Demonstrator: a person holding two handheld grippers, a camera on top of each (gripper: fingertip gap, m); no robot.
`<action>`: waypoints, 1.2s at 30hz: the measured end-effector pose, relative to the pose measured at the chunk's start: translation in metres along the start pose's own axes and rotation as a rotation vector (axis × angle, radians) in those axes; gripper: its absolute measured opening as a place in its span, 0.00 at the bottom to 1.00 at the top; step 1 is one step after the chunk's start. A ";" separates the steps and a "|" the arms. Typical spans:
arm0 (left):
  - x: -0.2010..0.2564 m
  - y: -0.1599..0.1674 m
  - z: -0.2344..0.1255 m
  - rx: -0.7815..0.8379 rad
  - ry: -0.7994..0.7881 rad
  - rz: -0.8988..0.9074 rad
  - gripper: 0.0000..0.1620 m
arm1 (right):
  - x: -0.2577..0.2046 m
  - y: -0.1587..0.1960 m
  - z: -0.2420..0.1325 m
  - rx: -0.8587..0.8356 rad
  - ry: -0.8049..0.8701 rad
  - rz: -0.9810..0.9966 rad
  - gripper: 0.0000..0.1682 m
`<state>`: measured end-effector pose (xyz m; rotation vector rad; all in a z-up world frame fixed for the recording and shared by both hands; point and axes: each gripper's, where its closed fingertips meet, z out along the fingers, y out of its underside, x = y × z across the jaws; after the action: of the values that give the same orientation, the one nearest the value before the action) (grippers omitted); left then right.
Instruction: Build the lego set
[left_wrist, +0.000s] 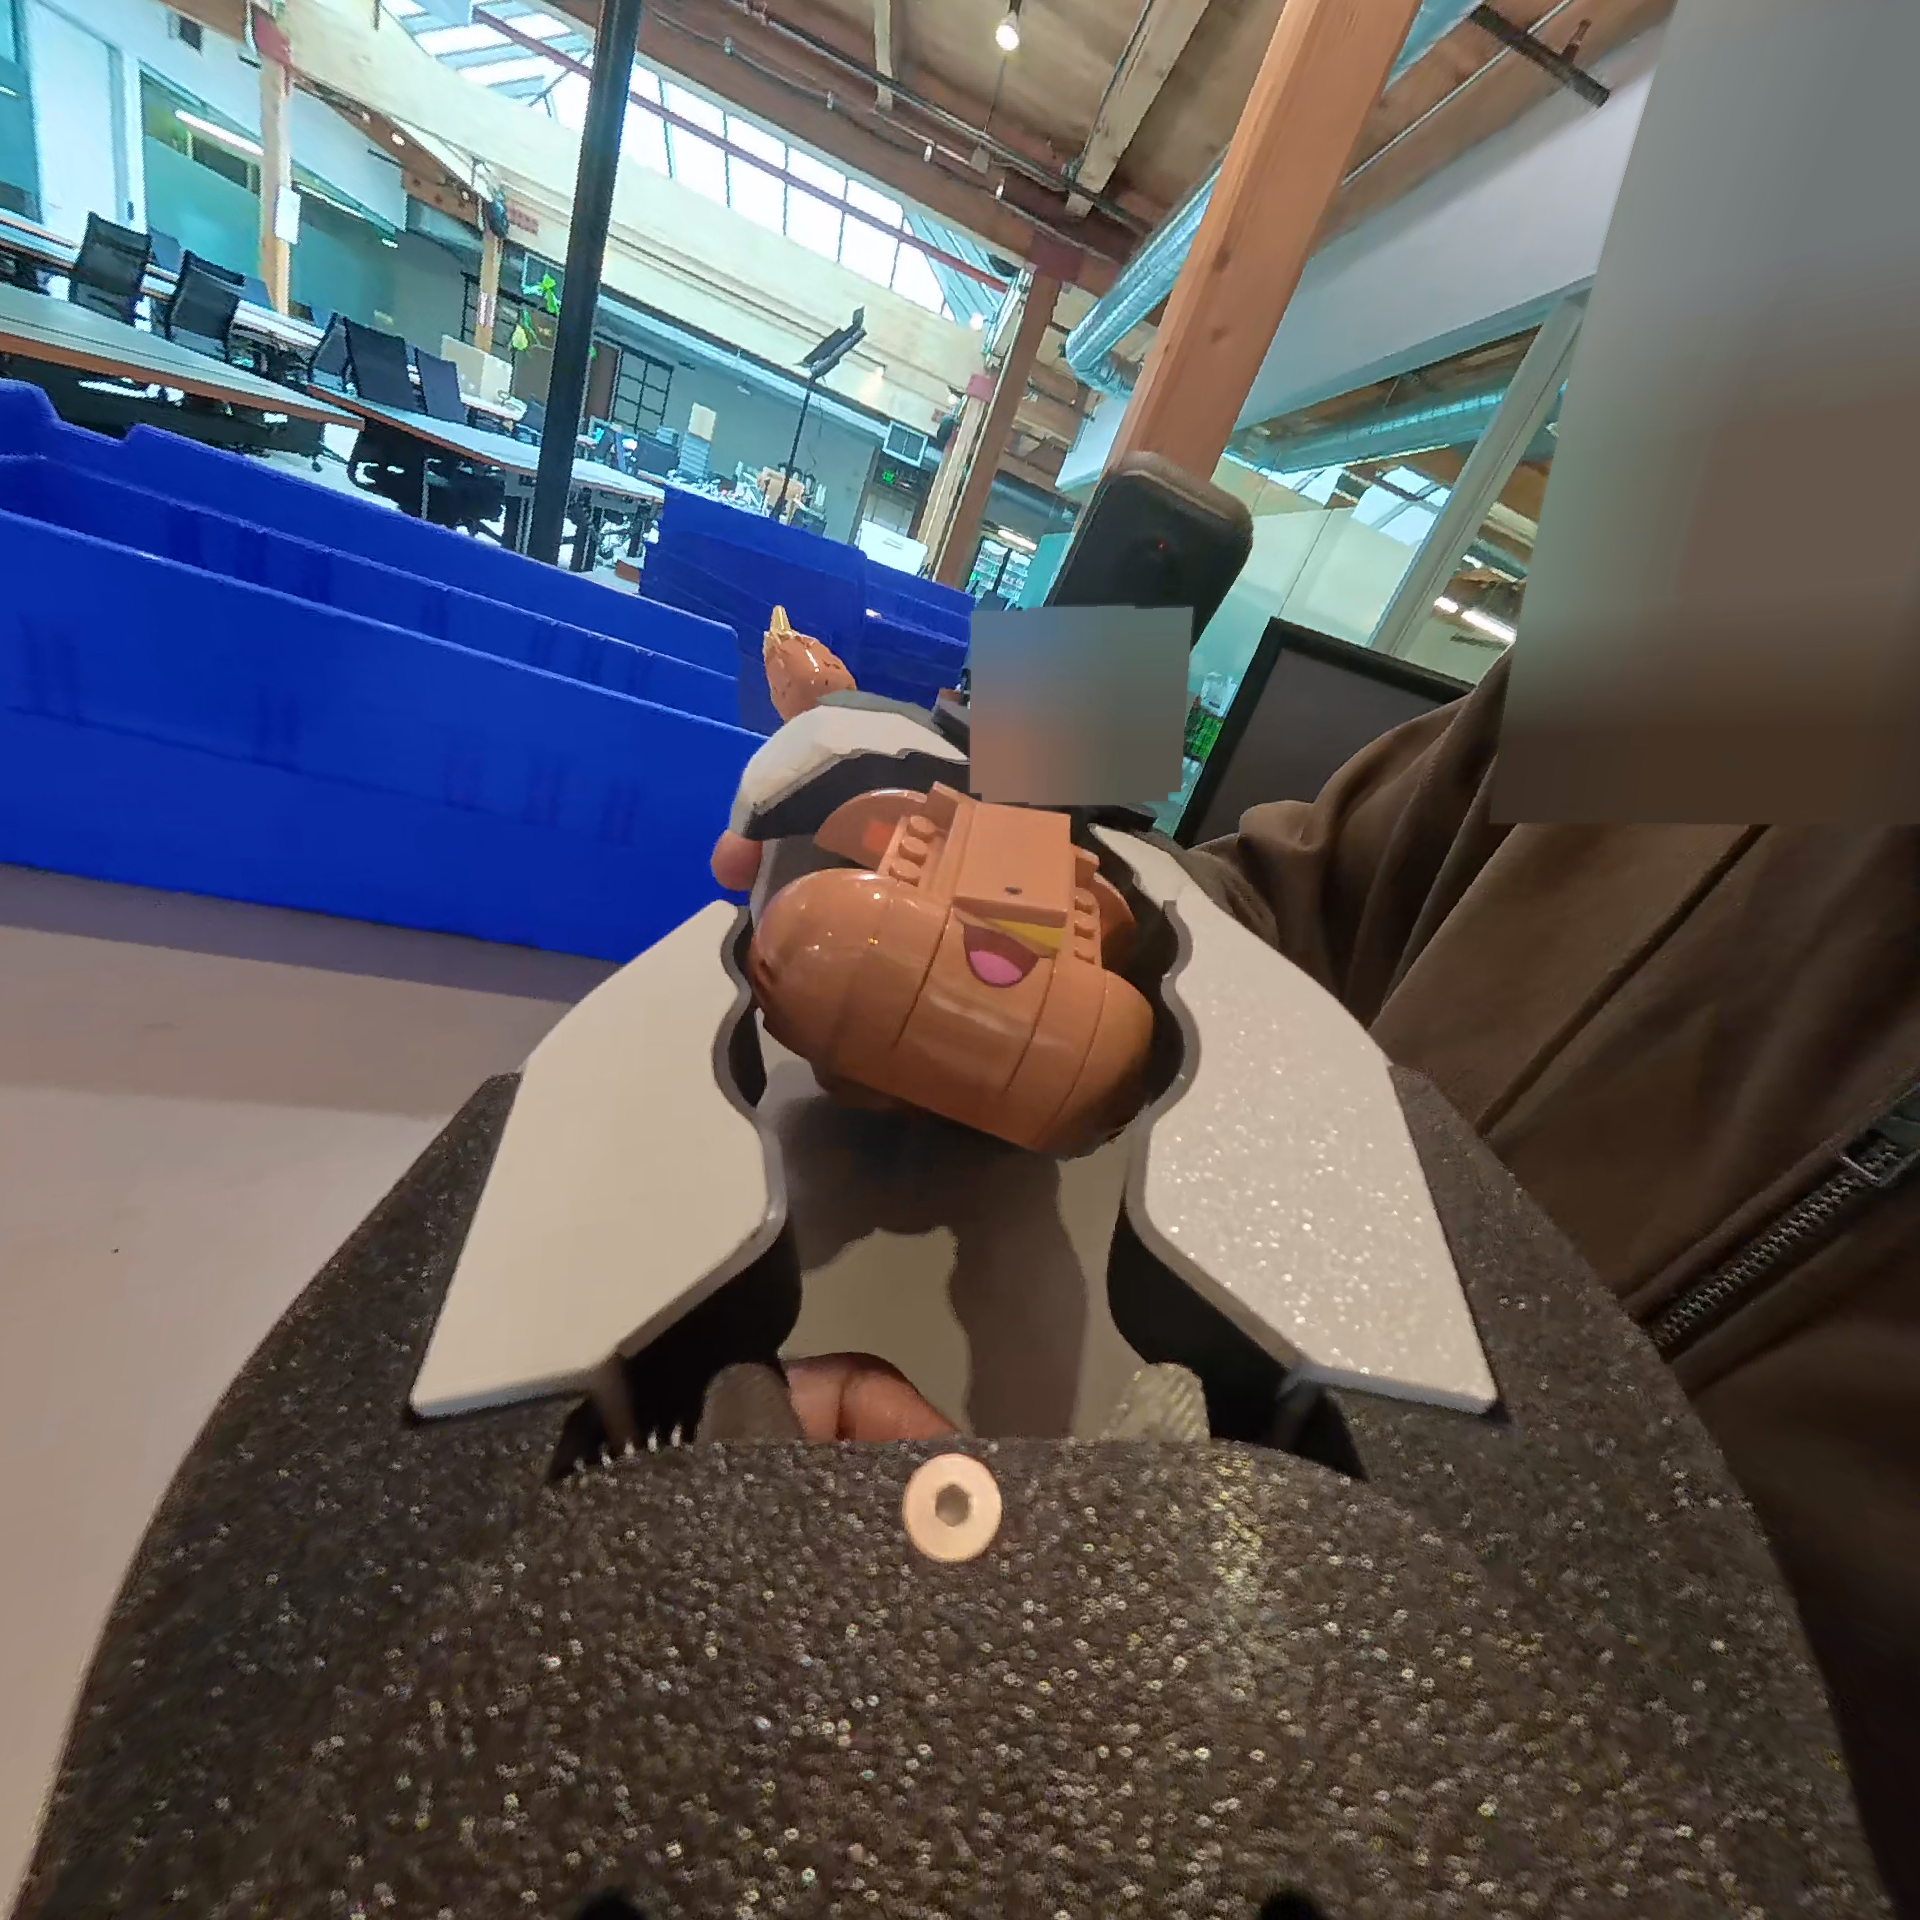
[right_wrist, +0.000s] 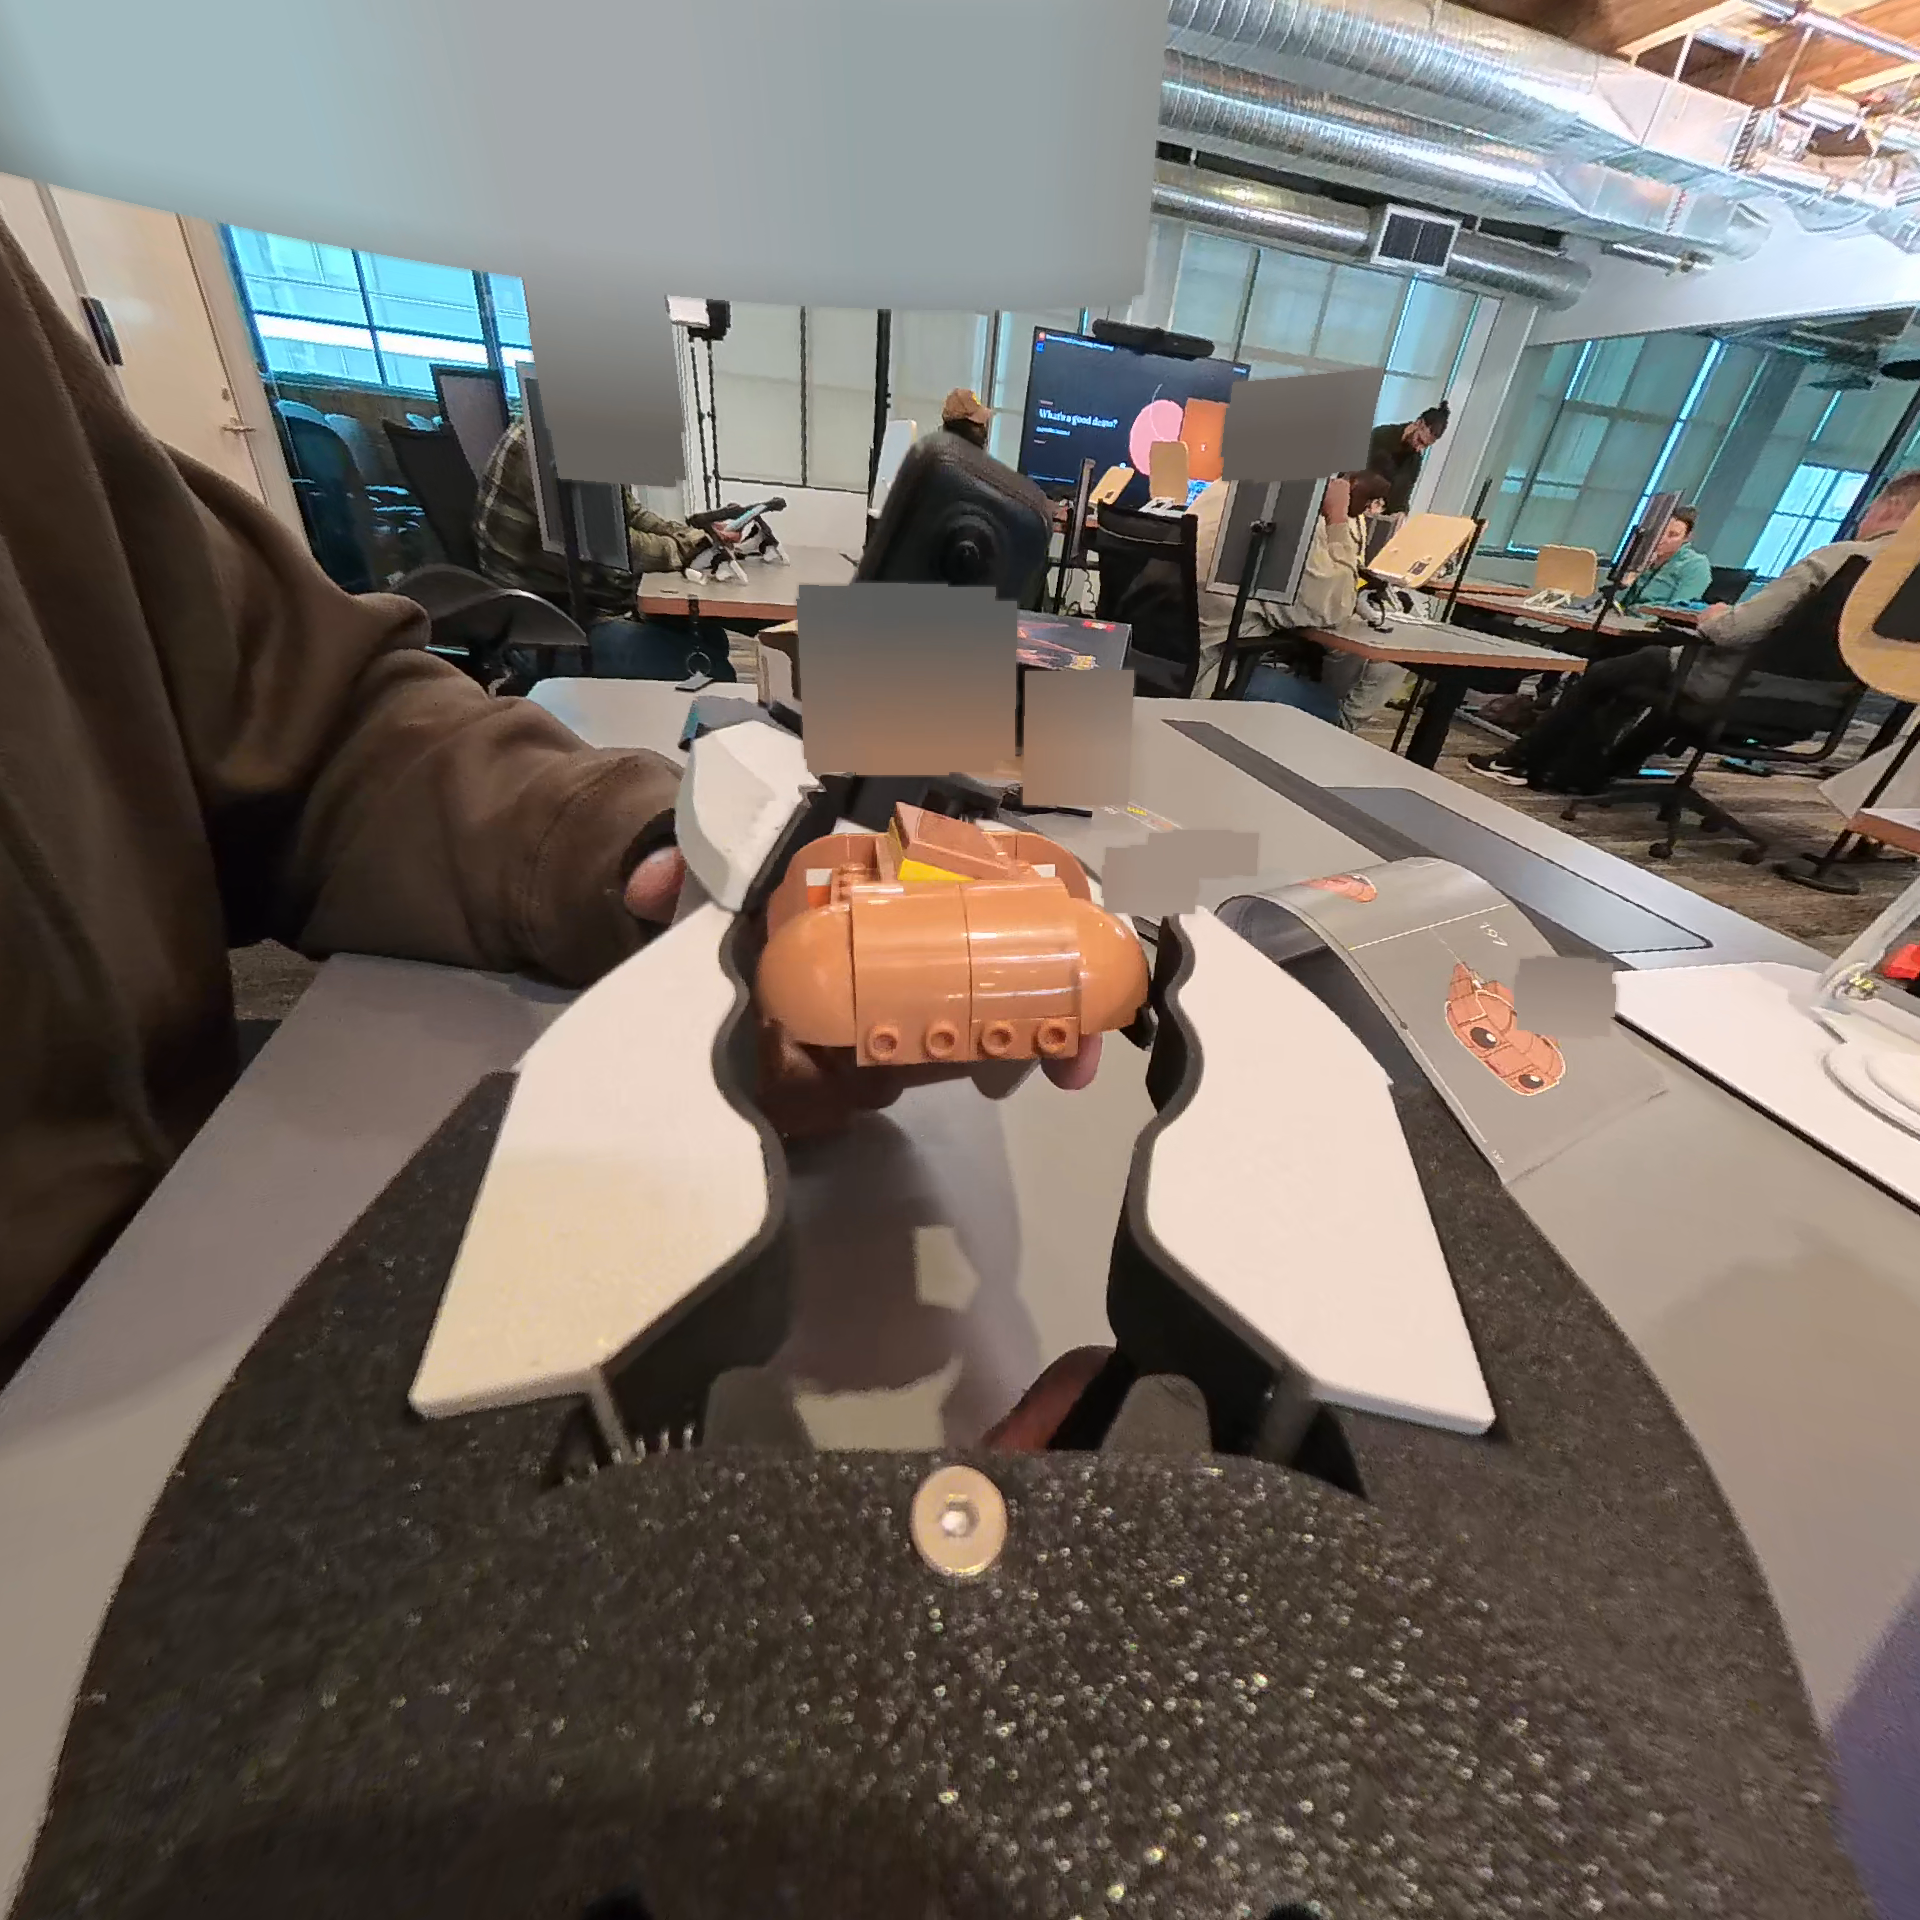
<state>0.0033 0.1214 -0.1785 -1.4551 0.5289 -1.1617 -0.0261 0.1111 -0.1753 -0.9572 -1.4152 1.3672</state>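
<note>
A brown, rounded lego model (left_wrist: 935, 1008) with a pink mouth and a yellow beak-like tile sits between the fingertips of my left gripper (left_wrist: 951, 925), which is shut on it. In the right wrist view the same model (right_wrist: 945, 977) shows a row of round studs on its underside, and my right gripper (right_wrist: 948, 935) is closed on it from the opposite side. The two grippers face each other above the table. Each one's white finger shows behind the model in the other's view (left_wrist: 821, 758) (right_wrist: 727, 810). A person's fingertips (right_wrist: 1075, 1060) touch the model from below.
Blue plastic bins (left_wrist: 312, 675) line the table's left side. A small tan lego piece (left_wrist: 805, 665) shows behind the model. An open instruction booklet (right_wrist: 1455, 997) lies to the right on the grey table (right_wrist: 1662, 1299). A brown sleeve (right_wrist: 260, 727) is close on the left. The grippers are tip to tip, or close to it.
</note>
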 end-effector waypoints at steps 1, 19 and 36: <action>0.000 0.000 0.000 -0.006 -0.004 0.005 0.45 | 0.000 0.000 0.000 -0.001 -0.001 -0.002 0.44; -0.018 -0.007 -0.013 0.037 -0.075 -0.074 0.32 | 0.013 0.006 -0.004 -0.047 0.058 0.011 0.38; -0.054 0.037 -0.036 -0.331 -0.230 -0.083 0.27 | 0.051 0.032 -0.025 -0.257 0.194 0.219 0.32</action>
<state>-0.0395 0.1401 -0.2371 -1.8843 0.5200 -0.9838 -0.0183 0.1697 -0.2031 -1.4088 -1.3902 1.2264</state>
